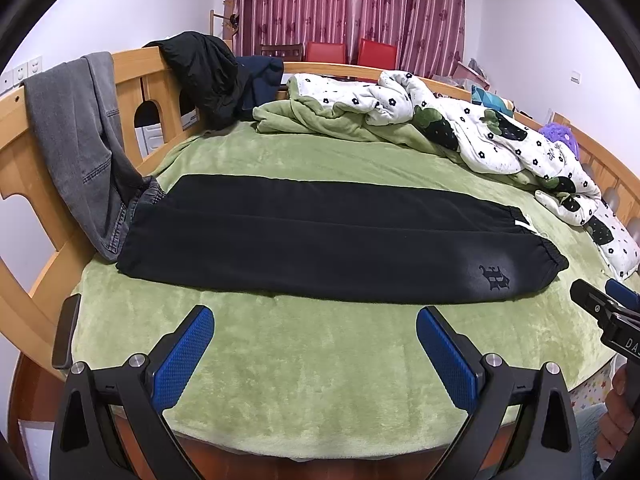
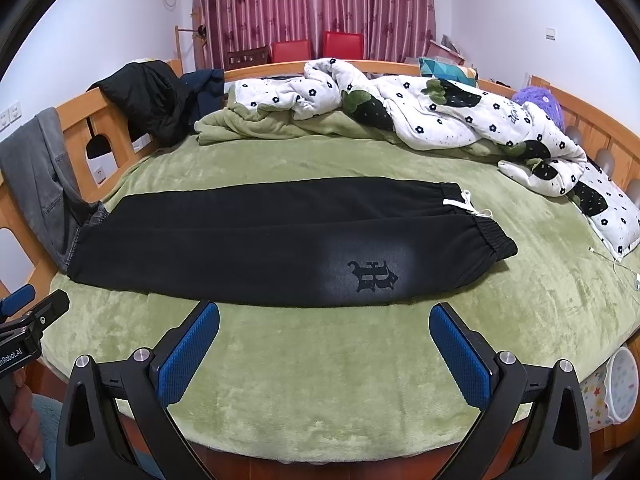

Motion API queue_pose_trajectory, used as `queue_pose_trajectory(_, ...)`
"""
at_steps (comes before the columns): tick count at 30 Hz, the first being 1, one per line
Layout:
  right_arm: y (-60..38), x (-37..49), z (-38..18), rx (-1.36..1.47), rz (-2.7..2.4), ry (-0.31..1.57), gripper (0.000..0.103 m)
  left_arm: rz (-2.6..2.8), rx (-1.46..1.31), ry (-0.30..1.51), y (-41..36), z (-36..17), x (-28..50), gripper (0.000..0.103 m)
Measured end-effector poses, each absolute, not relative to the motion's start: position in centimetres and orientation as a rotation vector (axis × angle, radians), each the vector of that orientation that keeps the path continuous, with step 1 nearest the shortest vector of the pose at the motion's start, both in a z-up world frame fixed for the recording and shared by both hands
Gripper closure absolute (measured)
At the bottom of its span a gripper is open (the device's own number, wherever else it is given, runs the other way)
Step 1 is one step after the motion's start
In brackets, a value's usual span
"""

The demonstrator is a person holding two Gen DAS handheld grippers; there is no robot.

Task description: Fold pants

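The pants [image 1: 320,240] are laid lengthwise across the bed [image 1: 320,352], already doubled leg on leg, with the waistband [image 2: 486,236] at the right and the leg ends at the far left. A white drawstring [image 2: 464,204] is seen trailing out at the waistband, and a faded patch with a dark emblem [image 2: 372,276] lies on the near leg.

The left hand-held gripper [image 1: 314,336] and the right hand-held gripper [image 2: 324,334] are both held wide open just short of the near edge of the pants, and nothing is gripped by either.

The main risk is judged to be a pinch that catches only the top layer, so that the two legs would be pulled apart when lifted. The plush green blanket [image 2: 320,380] could also be nipped along with the cloth, since the pants lie flat on it, and would then be dragged up into the fold.

At the left end the leg ends lie against gray jeans [image 1: 80,140] hanging from the wooden bed rail [image 1: 132,68]; these could be snagged if that end is taken carelessly. The loose drawstring could be left hanging out of the folded bundle. The rumpled quilt [image 2: 440,116] at the far side is well apart and is not expected to interfere.
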State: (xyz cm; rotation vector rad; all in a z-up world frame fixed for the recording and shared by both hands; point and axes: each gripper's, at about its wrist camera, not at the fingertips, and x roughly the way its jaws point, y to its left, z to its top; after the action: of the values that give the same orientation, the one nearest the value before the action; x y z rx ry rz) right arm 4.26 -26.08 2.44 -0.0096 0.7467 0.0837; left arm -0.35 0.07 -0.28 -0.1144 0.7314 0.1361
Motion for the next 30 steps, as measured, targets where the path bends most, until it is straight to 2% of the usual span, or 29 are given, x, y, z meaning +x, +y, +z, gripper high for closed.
queue_pose_trajectory(30, -25.39, 4.06, 2.51, -0.021, 0.087, 0.744, 0.000, 0.138, -0.102, 0.730, -0.02, -0.12, -0.57, 0.002)
